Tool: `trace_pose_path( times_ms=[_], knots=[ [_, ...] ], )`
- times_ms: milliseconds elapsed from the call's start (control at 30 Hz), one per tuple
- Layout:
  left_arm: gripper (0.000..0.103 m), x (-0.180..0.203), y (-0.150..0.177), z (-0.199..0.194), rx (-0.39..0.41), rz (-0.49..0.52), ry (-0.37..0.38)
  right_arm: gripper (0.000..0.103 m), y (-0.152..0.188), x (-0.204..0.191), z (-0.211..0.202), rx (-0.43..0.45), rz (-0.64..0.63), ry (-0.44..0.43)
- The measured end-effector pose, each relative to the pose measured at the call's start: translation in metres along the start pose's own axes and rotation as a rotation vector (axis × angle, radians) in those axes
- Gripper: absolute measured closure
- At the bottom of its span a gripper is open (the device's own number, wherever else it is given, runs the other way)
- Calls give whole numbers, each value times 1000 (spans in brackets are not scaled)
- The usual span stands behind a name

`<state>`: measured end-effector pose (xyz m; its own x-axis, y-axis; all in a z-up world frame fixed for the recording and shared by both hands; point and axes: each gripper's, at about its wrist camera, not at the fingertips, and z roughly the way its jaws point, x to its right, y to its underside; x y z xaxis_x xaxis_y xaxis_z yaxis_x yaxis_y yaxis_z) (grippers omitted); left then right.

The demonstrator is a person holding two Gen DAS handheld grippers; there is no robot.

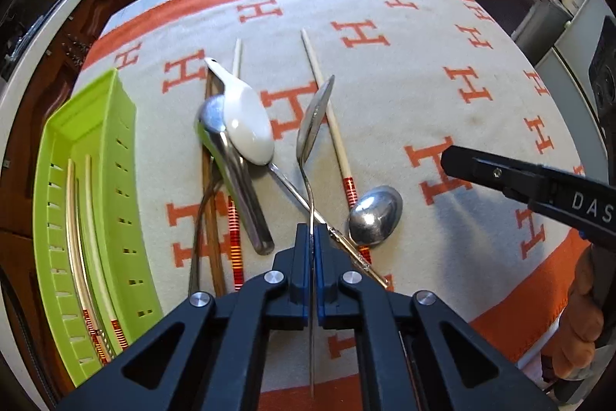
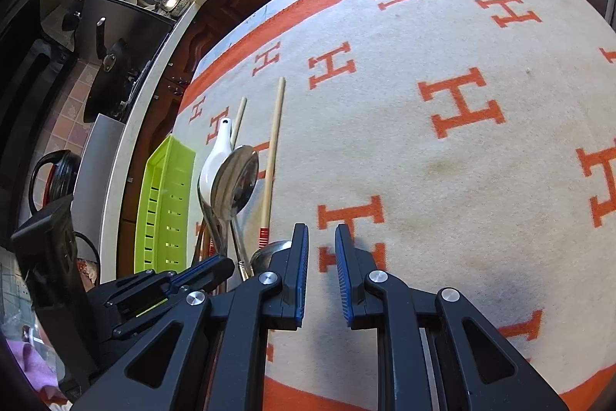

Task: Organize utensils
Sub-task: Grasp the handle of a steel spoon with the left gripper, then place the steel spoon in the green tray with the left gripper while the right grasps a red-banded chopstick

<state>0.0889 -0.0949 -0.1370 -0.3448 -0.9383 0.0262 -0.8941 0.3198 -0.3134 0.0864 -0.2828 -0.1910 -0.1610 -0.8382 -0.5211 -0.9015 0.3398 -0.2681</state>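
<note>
So the left gripper [image 1: 312,237] is clamping its blue pads tight on the thin handle of a metal spoon [image 1: 313,118], pinching it edge-on, with the bowl sticking up and away from the fingers and tilting above the cloth. Just beside those fingers, a second spoon [image 1: 375,214] is lying bowl-up on the right, its handle hidden from me. A long slim handle [image 1: 308,203] is running diagonally right under the held spoon, so that one is crossing the lifting path.

Going further out to the left, a big steel spoon [image 1: 227,160] is sitting with a white ceramic spoon [image 1: 246,126] resting against it, and both are lying over a chopstick with red bands [image 1: 235,249] and a dark brown stick whose type I can't make out. Another pale chopstick [image 1: 327,110] is lying past the held spoon.

At the far left edge the green tray [image 1: 127,203] is holding two chopsticks [image 1: 82,237] in its long slot.

The right gripper [image 2: 321,249] is hovering off to the side over the orange and cream cloth [image 2: 442,180], fingers a little apart with nothing between them. A hand [image 1: 581,318] is showing at the right edge behind it.
</note>
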Motion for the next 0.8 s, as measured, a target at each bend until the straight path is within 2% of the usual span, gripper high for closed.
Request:
trace_pose_path(
  times_ms=[233,533,800],
  knots=[
    [102,-1,-1,10,-40,-21,2,87,1,2,1,-1,3,0],
    [103,-8,0,12,-27,-57,31,87,1,-3,6,-10,-9,6],
    [103,-31,4,-19,42,-128,67,87,-2,-24,14,-25,-63,23]
  ],
)
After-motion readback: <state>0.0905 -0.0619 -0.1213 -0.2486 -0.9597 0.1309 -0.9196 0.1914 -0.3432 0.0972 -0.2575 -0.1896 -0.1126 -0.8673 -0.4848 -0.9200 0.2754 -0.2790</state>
